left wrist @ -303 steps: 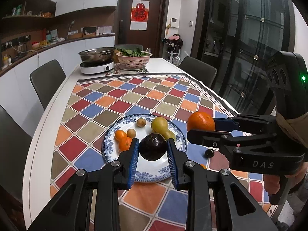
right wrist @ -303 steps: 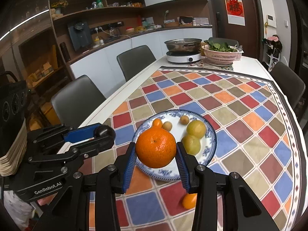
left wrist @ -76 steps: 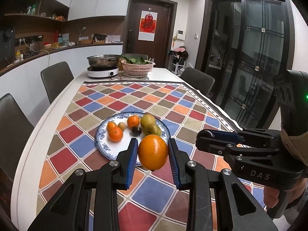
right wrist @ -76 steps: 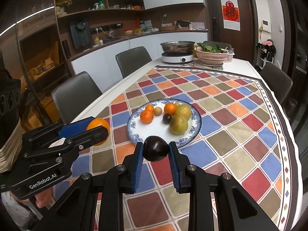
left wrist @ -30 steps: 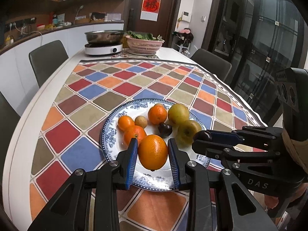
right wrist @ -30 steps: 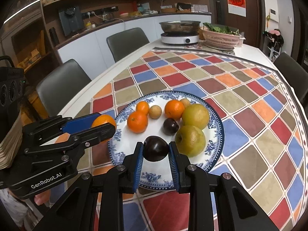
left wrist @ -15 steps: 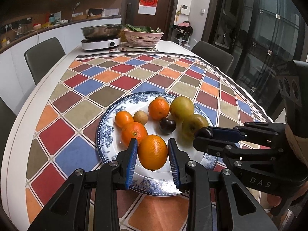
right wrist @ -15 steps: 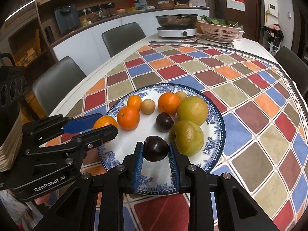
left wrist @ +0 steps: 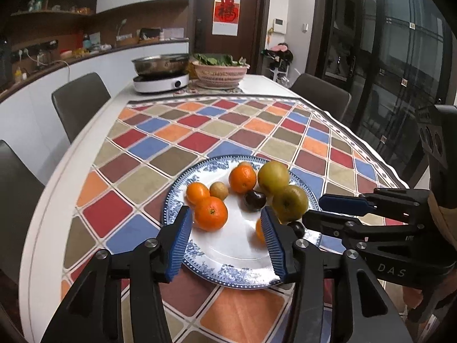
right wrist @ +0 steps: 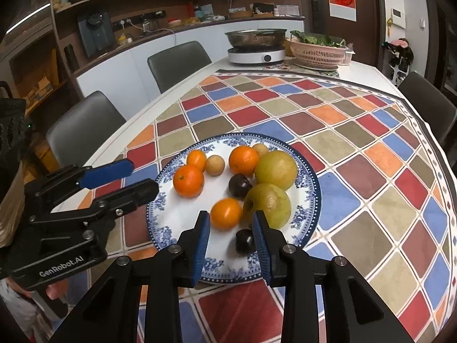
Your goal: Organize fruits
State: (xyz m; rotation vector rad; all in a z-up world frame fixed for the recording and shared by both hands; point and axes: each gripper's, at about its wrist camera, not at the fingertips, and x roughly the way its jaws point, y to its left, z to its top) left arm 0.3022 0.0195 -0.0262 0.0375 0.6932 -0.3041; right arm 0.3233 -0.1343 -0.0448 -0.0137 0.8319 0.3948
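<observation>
The left gripper [left wrist: 225, 240] jaws have just been opening and stand apart, nothing pressed; the released orange [right wrist: 226, 213], round and blurred, lies just beyond them on the plate [right wrist: 310, 188]. The right gripper [right wrist: 230, 243] jaws, just parting, flank a dark plum [right wrist: 245, 241] untouched.

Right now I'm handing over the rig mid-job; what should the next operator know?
Left gripper: jaws have just been opening and are open; the orange lies loose on the plate, by one finger.
Right gripper: jaws have just been opening and are open; the dark plum sits on the plate between them, unclamped.
Done: all fruit in view is on the plate; none shows on the tablecloth.
Left: probably just withdraw both grippers.
</observation>
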